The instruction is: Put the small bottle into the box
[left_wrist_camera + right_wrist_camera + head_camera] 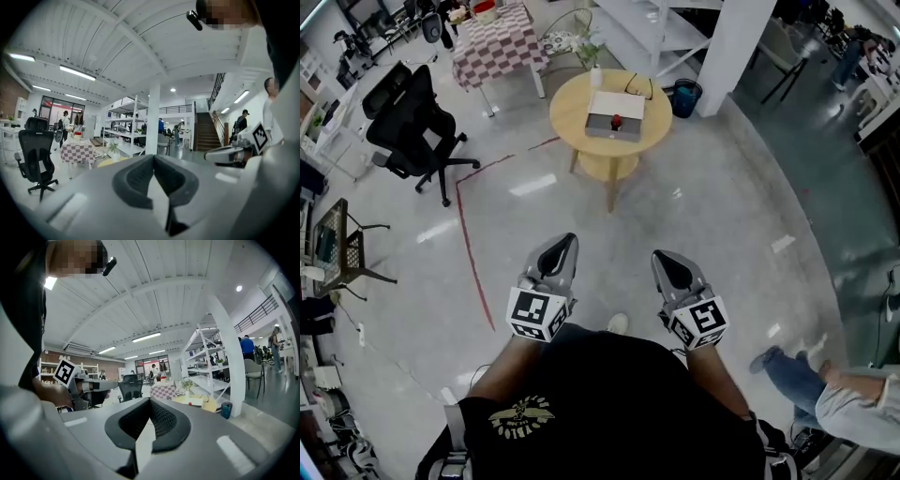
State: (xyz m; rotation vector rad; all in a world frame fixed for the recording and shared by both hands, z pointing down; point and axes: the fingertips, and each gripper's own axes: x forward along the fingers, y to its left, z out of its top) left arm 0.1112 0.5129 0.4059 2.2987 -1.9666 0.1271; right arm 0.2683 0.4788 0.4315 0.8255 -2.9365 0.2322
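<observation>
Far ahead, a round wooden table (581,112) carries a flat white box (615,105), and a small red bottle (617,121) stands at the box. Both grippers are held close to the person's body, well short of the table. My left gripper (561,242) is shut with nothing between its jaws, and its joined tips (153,157) point toward the room. My right gripper (664,258) is shut and empty too, its tips (150,400) aimed toward the table (197,401), where the red bottle (190,403) is a tiny dot.
A black office chair (412,122) stands at the left and a checkered table (497,42) behind it. A white pillar (736,47) and a teal bin (684,97) are right of the round table. A seated person's leg (797,375) is at the lower right. A red floor line (469,244) runs forward.
</observation>
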